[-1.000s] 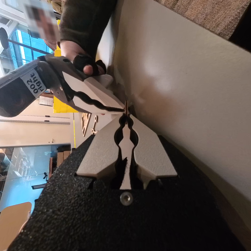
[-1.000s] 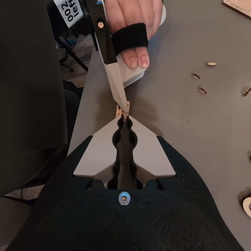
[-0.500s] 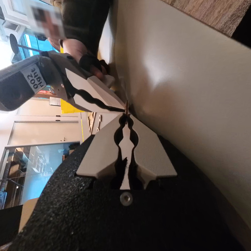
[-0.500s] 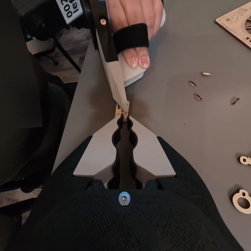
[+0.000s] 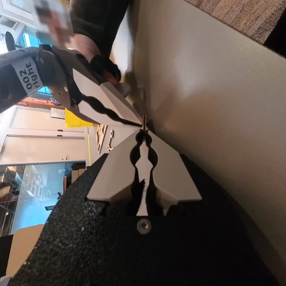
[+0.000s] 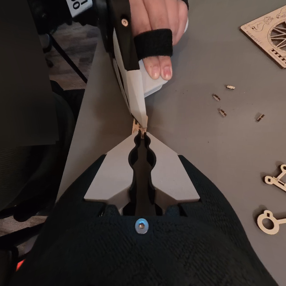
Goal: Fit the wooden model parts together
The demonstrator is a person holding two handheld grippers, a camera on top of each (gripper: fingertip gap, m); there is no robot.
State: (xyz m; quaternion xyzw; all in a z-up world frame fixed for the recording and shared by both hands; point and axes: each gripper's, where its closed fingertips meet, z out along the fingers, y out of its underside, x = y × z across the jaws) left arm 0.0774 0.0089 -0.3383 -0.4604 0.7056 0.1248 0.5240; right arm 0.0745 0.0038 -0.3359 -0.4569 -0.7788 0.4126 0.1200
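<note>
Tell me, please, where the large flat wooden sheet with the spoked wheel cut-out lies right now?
In the right wrist view, the flat wooden sheet with the spoked wheel pattern lies on the grey table at the upper right corner, beyond four small wooden pegs.

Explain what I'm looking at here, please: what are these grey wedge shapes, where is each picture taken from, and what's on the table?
There is no robot: a person holds a hand tool with a two-finger claw in each hand. Each tool carries a camera looking along its fingers, so the grey wedges at the bottom are that camera's own claw. In the left view, the left claw pinches a thin wooden piece edge-on, and the right claw comes in from the upper left. In the right view, the right claw is closed on a small wooden peg at the flat piece's edge; the left claw comes down from above. On the grey table lie loose pegs, a cut-out sheet and ring-ended parts.
</note>
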